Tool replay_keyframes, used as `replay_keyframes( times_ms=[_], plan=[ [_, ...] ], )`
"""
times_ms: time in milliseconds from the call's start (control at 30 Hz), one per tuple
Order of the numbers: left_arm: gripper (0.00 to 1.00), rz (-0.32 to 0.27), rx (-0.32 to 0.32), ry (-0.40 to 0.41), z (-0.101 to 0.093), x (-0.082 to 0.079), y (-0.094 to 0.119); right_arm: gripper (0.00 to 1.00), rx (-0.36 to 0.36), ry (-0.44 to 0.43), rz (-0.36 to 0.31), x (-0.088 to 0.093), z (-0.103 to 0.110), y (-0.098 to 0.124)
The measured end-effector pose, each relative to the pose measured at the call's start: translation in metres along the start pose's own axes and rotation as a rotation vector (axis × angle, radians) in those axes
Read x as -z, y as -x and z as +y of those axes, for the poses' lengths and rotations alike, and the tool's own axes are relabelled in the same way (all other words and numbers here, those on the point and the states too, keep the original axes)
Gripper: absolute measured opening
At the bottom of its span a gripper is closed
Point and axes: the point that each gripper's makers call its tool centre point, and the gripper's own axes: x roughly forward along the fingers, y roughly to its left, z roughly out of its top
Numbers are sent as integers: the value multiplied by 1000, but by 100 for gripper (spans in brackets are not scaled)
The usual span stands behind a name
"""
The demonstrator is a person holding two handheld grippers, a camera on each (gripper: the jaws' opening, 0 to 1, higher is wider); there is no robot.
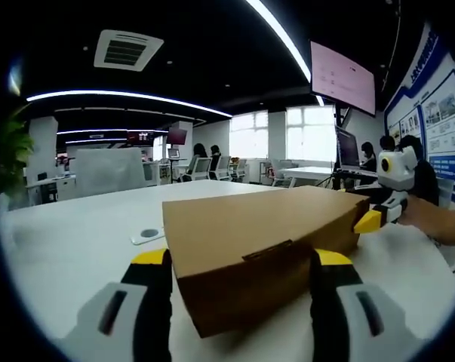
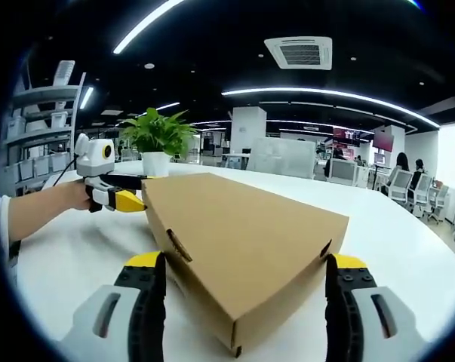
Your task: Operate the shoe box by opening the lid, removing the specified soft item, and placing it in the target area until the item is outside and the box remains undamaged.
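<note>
Shoe box sat closed on the white tabletop, lid down. My left gripper and right gripper straddled opposite corners, jaws spread, gripping nothing. Best approach, I judged: lift the lid's front lip gently, steadying the base, avoiding creased cardboard.

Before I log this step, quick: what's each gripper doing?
Left gripper: open, jaws either side of the closed box.
Right gripper: open, astride another corner.

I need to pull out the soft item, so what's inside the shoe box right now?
Cannot tell: the cardboard shoe box has its lid shut on the white table, so its contents are covered.
</note>
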Motion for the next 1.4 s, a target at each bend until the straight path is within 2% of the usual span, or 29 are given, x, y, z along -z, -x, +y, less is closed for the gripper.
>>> replay_keyframes(
  times_ms=[1400],
  plan=[
    [75,-5,-35,-4,-7,4,19,89,-36,8,-18,1,12,8]
  ],
)
